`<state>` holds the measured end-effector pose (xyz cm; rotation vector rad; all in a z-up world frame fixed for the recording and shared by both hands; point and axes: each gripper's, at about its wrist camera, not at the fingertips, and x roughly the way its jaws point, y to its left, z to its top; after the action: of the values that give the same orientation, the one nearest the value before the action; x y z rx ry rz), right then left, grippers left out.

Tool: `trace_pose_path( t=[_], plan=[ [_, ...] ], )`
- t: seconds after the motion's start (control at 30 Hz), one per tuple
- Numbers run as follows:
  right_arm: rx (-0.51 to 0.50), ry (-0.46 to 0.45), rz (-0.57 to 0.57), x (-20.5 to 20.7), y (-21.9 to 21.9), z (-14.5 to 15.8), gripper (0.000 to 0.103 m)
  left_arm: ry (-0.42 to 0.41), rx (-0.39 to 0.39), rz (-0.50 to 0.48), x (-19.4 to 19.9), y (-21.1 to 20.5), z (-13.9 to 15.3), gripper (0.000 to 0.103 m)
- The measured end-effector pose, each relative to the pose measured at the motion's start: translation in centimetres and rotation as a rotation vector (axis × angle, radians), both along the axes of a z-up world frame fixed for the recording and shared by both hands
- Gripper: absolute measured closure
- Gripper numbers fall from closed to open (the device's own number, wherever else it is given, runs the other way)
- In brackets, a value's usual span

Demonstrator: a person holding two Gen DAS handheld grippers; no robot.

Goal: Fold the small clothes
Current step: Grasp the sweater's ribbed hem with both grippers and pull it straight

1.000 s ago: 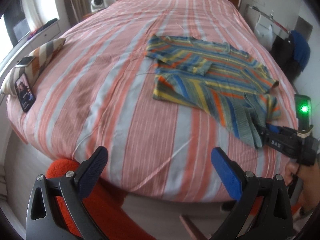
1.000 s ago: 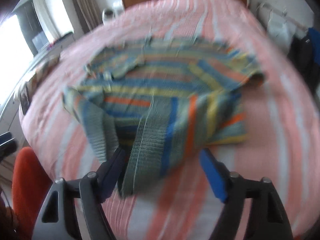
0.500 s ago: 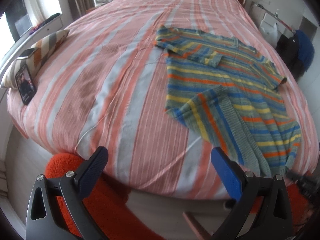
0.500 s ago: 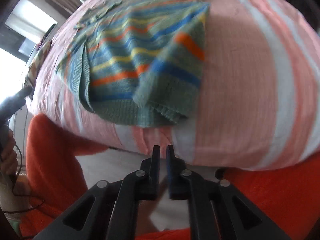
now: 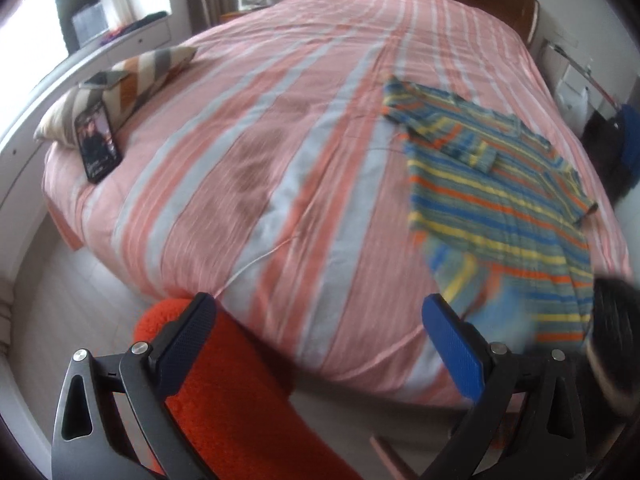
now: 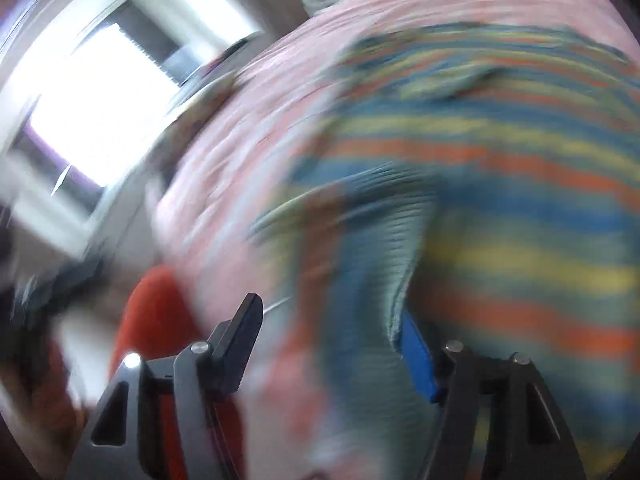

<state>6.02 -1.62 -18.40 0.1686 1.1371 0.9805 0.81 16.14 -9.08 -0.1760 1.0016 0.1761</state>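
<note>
Striped knit sweater [image 5: 500, 200] let go at the bed's near right corner, ready for a new grasp.

Left wrist view: the sweater now lies spread flat along the right side of the bed [image 5: 260, 168], its hem no longer bunched and lifted as a second ago; the left hand-held gripper [image 5: 324, 344] hangs open and empty over the near edge. Right wrist view, badly blurred: the right hand-held gripper [image 6: 332, 344], pinched shut half a second ago, is opening, with a ribbed fold against its blue pad but not clamped.
</note>
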Motion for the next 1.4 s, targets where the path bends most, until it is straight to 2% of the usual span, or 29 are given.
trace_pose_path(
  t=[0.03, 0.07, 0.1, 0.17, 0.2, 0.23, 0.27, 0.3, 0.37, 0.43, 0.5, 0.53, 0.6, 0.63, 0.67, 0.7, 0.73, 0.8, 0.83, 0.87, 0.93, 1.0, 1.13, 1.27, 1.4],
  plan=[
    [0.068, 0.053, 0.13, -2.6, 1.2, 0.2, 0.038, 0.007, -0.028, 0.002, 0.3, 0.5, -0.6, 0.001],
    [0.081, 0.062, 0.189, -4.3, 1.7, 0.4, 0.039, 0.013, -0.047, -0.001, 0.5, 0.6, -1.1, 0.001],
    [0.062, 0.033, 0.233, -6.3, 1.8, 0.8, 0.039, 0.033, -0.079, -0.016, 1.0, 0.6, -2.1, 0.001],
    [-0.01, -0.032, 0.223, -8.1, 0.5, 1.4, 0.039, 0.067, -0.122, -0.062, 1.8, -0.1, -3.6, 0.001],
    [-0.044, -0.055, 0.165, -8.2, -1.2, 1.6, 0.04, 0.096, -0.121, -0.106, 2.4, -1.2, -4.7, 0.001],
    [-0.092, -0.093, 0.054, -7.8, -3.6, 2.2, 0.04, 0.115, -0.096, -0.129, 2.7, -2.1, -5.4, 0.001],
    [-0.131, -0.123, -0.057, -7.4, -5.9, 3.0, 0.039, 0.136, -0.044, -0.153, 3.2, -3.2, -6.2, 0.001],
    [-0.18, -0.154, -0.227, -6.4, -9.3, 3.9, 0.039, 0.151, -0.003, -0.163, 3.3, -3.9, -6.7, 0.001],
    [-0.249, -0.163, -0.582, -4.9, -16.7, 5.2, 0.038, 0.201, 0.14, -0.168, 3.8, -5.5, -8.5, 0.001],
    [-0.286, -0.107, -0.756, -3.5, -21.4, 5.6, 0.038, 0.227, 0.186, -0.18, 3.9, -6.3, -9.8, 0.001],
    [-0.273, -0.017, -0.809, -3.2, -24.3, 4.8, 0.038, 0.233, 0.167, -0.177, 3.8, -6.3, -10.3, 0.003],
    [-0.263, 0.016, -0.81, -3.0, -24.9, 4.5, 0.038, 0.227, 0.142, -0.178, 3.7, -6.3, -10.3, 0.008],
    [-0.23, 0.053, -0.793, -2.2, -24.9, 3.8, 0.038, 0.227, 0.085, -0.204, 3.6, -6.4, -10.1, 0.032],
    [-0.229, 0.07, -0.794, -1.9, -24.7, 3.6, 0.038, 0.226, 0.08, -0.214, 3.4, -6.5, -10.1, 0.038],
    [-0.236, 0.102, -0.795, -1.5, -24.2, 2.8, 0.038, 0.223, 0.082, -0.227, 3.2, -6.8, -10.0, 0.057],
    [-0.227, 0.128, -0.782, -2.3, -24.4, 2.5, 0.038, 0.224, 0.08, -0.255, 3.0, -7.2, -9.9, 0.087],
    [-0.221, 0.151, -0.75, -2.2, -24.1, 1.8, 0.039, 0.231, 0.07, -0.274, 2.9, -7.4, -10.0, 0.098],
    [-0.265, 0.16, -0.719, -3.0, -23.8, 1.4, 0.062, 0.226, 0.063, -0.278, 2.7, -7.2, -9.9, 0.099],
    [-0.272, 0.174, -0.722, -3.3, -24.2, 1.1, 0.081, 0.228, 0.041, -0.273, 2.6, -6.9, -9.8, 0.101],
    [-0.257, 0.211, -0.739, -3.9, -25.2, 0.9, 0.087, 0.232, 0.013, -0.268, 2.6, -6.4, -9.6, 0.102],
    [-0.216, 0.262, -0.766, -5.3, -26.7, 0.6, 0.089, 0.24, -0.034, -0.265, 2.7, -5.4, -9.2, 0.103],
    [-0.21, 0.281, -0.77, -6.0, -27.7, 0.2, 0.097, 0.245, -0.062, -0.264, 2.9, -4.5, -8.7, 0.103],
    [-0.121, 0.332, -0.766, -7.5, -29.1, 0.3, 0.099, 0.242, -0.096, -0.26, 3.1, -2.8, -7.3, 0.103],
    [-0.115, 0.313, -0.754, -7.9, -29.1, 1.4, 0.099, 0.232, -0.082, -0.276, 2.6, -2.4, -5.7, 0.103],
    [-0.145, 0.3, -0.736, -8.4, -28.6, 2.9, 0.099, 0.209, 0.001, -0.293, 1.5, -2.2, -4.7, 0.103]
  ],
)
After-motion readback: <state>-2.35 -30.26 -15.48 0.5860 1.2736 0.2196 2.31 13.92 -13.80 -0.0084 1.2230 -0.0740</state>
